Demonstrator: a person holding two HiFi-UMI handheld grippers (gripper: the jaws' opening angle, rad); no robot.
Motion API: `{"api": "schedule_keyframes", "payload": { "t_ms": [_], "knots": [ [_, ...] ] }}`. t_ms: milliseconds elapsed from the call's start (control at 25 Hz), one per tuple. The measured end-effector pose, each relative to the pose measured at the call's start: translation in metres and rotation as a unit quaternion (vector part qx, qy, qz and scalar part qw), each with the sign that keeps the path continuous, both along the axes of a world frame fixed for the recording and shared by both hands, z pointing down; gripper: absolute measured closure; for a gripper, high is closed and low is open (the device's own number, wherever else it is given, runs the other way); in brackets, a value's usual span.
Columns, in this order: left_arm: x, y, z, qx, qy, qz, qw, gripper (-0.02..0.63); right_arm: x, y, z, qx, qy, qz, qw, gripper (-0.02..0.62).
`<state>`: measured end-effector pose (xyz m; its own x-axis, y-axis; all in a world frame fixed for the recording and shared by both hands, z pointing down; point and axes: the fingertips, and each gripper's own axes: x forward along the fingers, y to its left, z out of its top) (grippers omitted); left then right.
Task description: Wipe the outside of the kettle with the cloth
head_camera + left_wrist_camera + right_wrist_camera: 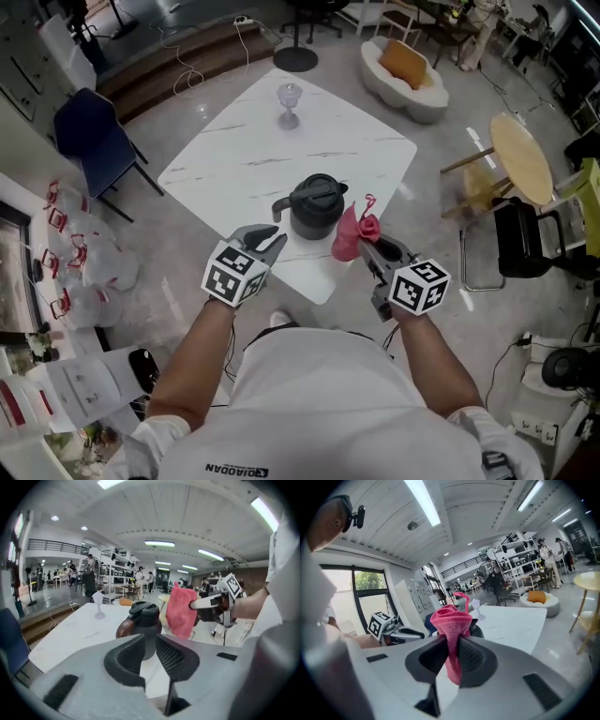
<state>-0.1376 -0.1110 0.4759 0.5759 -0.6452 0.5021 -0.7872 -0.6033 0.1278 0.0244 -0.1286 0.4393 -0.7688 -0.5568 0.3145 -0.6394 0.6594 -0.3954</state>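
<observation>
A dark kettle (314,206) stands on the white counter (239,159). The right claw (367,246) holds a pink cloth (354,234) just beside it; the left claw (272,240) hangs near its handle (280,204).

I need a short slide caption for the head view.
Right gripper holds pink cloth beside dark kettle on white table; left gripper open, empty.

Open tabletop (244,159) between kettle (315,208) and glass (289,105)

Person: white short-sleeved shirt (323,403), black lettering. Left gripper (269,240), right gripper (367,246): grey, black ribbed pads (171,657), black-and-white marker cube (234,272) behind jaws.
</observation>
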Motion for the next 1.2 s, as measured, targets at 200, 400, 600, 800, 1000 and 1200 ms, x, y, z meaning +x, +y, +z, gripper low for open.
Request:
{"api": "schedule_keyframes", "payload": {
  "t_ms": [200, 400, 600, 800, 1000, 1200],
  "knots": [
    [0.007, 0.031, -0.015, 0.014, 0.073, -0.091, 0.993, 0.603, 0.018, 0.011, -0.02, 0.009, -0.023, -0.015, 1.0, 0.541],
    [0.03, 0.062, -0.024, 0.023, 0.1, -0.135, 0.9855, 0.604, 0.04, 0.028, -0.032, 0.026, -0.046, -0.026, 0.998, 0.54],
    [0.059, 0.089, -0.021, 0.024, 0.09, -0.144, 0.9852, 0.604, 0.057, 0.05, -0.025, 0.025, -0.045, -0.046, 0.998, 0.54],
    [0.072, 0.107, -0.015, 0.025, 0.083, -0.162, 0.983, 0.603, 0.074, 0.066, -0.009, 0.012, -0.043, -0.053, 0.998, 0.539],
    [0.078, 0.121, -0.011, 0.024, 0.075, -0.178, 0.9809, 0.603, 0.088, 0.079, 0.005, 0.004, -0.037, -0.062, 0.997, 0.538],
    [0.088, 0.134, -0.003, 0.02, 0.063, -0.183, 0.9808, 0.603, 0.095, 0.088, 0.018, -0.002, -0.03, -0.073, 0.997, 0.538]
  ]
}}
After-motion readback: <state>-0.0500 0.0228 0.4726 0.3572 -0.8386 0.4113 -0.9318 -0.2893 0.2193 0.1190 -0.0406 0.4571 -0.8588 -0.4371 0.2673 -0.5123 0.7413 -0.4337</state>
